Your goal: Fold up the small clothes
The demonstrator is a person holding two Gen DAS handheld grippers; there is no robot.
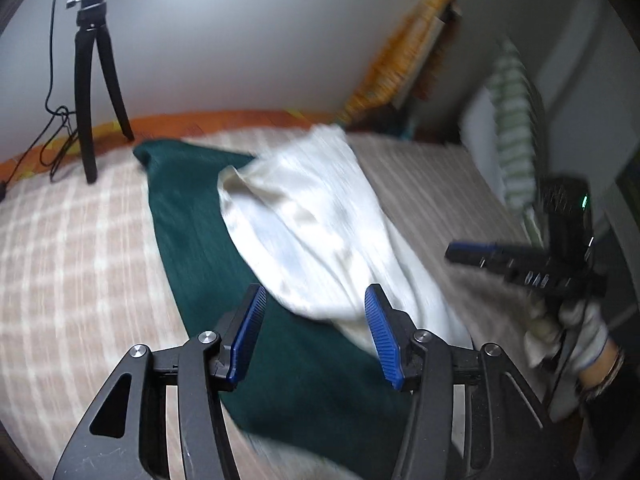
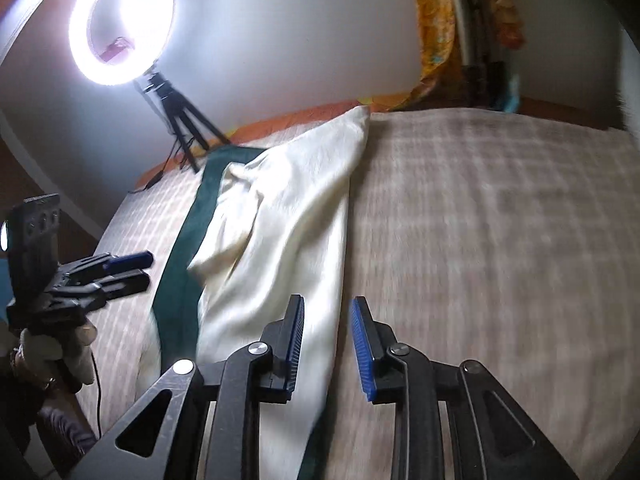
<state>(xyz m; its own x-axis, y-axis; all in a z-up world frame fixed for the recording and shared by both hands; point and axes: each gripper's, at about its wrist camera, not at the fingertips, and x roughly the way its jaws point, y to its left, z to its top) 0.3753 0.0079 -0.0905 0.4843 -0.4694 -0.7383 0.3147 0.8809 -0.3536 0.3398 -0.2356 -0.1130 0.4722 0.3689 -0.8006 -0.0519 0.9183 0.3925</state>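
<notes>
- Far ahead and to the left of our left gripper's (image 1: 314, 334) jaws, a black tripod (image 1: 94, 80) stands at the far edge of the checked bedspread (image 1: 72, 248), a cable trailing beside it.
- Our left gripper's jaws are spread wide, with nothing between the blue pads (image 1: 250, 336); both hover over cloth without touching it.
- Directly under and ahead of these jaws lies the dark green garment (image 1: 192, 216), running away from us in a long strip.
- The cream garment (image 1: 316, 216) lies crumpled on top of the green one, ahead of the jaws and toward their right side, its near edge just past the right pad.
- To the right of these jaws, our right gripper (image 1: 472, 254) hangs above the bedspread, held in a gloved hand (image 1: 568, 320).
- In the right wrist view, our left gripper (image 2: 128, 266) sits off to the left of the jaws, beside the green strip.
- A lit ring light (image 2: 120, 20) glows far ahead and to the left.
- Our right gripper's (image 2: 326, 338) jaws are parted with a moderate gap and hold nothing; the left pad sits over the cream garment's (image 2: 280, 216) right edge, the right one over bare bedspread (image 2: 500, 220).
</notes>
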